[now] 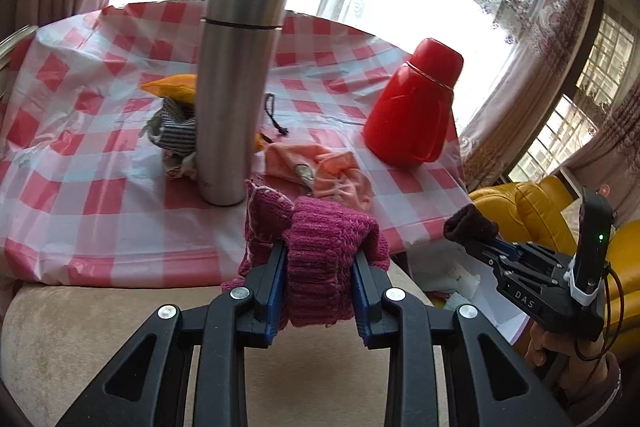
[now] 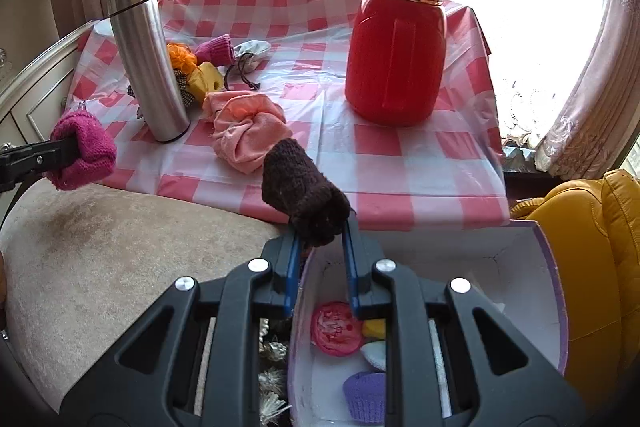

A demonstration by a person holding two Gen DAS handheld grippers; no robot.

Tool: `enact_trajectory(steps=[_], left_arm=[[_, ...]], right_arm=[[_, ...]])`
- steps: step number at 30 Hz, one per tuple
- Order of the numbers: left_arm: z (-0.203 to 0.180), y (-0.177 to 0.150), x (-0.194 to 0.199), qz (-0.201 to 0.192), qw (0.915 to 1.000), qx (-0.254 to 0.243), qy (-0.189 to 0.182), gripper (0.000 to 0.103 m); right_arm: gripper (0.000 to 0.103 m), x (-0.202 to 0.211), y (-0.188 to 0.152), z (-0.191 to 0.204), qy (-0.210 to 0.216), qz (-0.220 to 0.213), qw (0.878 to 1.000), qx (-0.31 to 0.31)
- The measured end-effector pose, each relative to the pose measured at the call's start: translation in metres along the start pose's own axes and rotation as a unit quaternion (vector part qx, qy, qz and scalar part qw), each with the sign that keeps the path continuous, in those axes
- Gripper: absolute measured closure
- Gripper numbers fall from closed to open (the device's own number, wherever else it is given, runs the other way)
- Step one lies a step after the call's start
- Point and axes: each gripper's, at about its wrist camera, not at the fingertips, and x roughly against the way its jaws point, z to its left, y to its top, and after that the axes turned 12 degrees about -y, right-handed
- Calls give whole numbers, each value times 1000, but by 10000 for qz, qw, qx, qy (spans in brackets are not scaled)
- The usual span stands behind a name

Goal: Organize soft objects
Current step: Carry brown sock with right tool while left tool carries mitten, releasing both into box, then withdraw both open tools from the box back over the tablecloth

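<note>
My left gripper (image 1: 320, 259) is shut on a magenta knit piece (image 1: 320, 247), held above the beige seat in front of the table; it also shows in the right wrist view (image 2: 84, 151). My right gripper (image 2: 320, 243) is shut on a dark brown knit piece (image 2: 304, 187), held over a white open box (image 2: 516, 267) that holds several soft items. The right gripper also shows in the left wrist view (image 1: 476, 233). On the checked tablecloth (image 2: 380, 155) lie a peach cloth (image 2: 248, 135), a small magenta knit (image 2: 216, 51), a yellow soft toy (image 2: 206, 77) and a grey pouch (image 2: 252, 53).
A tall steel flask (image 1: 236, 95) and a red thermos jug (image 1: 416, 107) stand on the table. A striped cloth (image 1: 176, 135) lies left of the flask. A yellow leather chair (image 2: 592, 259) stands at the right. Curtains and bright windows are behind.
</note>
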Motion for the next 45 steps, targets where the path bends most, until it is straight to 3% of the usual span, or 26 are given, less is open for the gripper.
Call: enact_trajectory(steps=[15, 26, 28, 30, 32, 40, 45], left_arm=[[-91, -18, -48, 627, 9931, -600, -793, 73], [-147, -34, -65, 938, 9788, -1126, -1430, 72], [-155, -38, -68, 1022, 9744, -1216, -1594, 67], [-161, -42, -71, 1141, 9698, -1288, -1730, 54], [-163, -44, -71, 1158, 9683, -1358, -1749, 43], [-145, -39, -65, 1098, 9715, -1189, -1730, 41], [-117, -35, -54, 931, 9795, -918, -1534, 41]], right_arm=[[81, 6, -41, -78, -659, 367, 9958, -520], [79, 13, -59, -118, -1032, 531, 9900, -806], [74, 12, -62, -123, -1061, 591, 9890, -840], [49, 10, -65, -127, -1088, 656, 9880, -882], [34, 12, -67, -128, -1112, 627, 9875, -925], [29, 4, -66, -117, -1037, 741, 9886, -805], [24, 3, -64, -104, -924, 739, 9909, -649]])
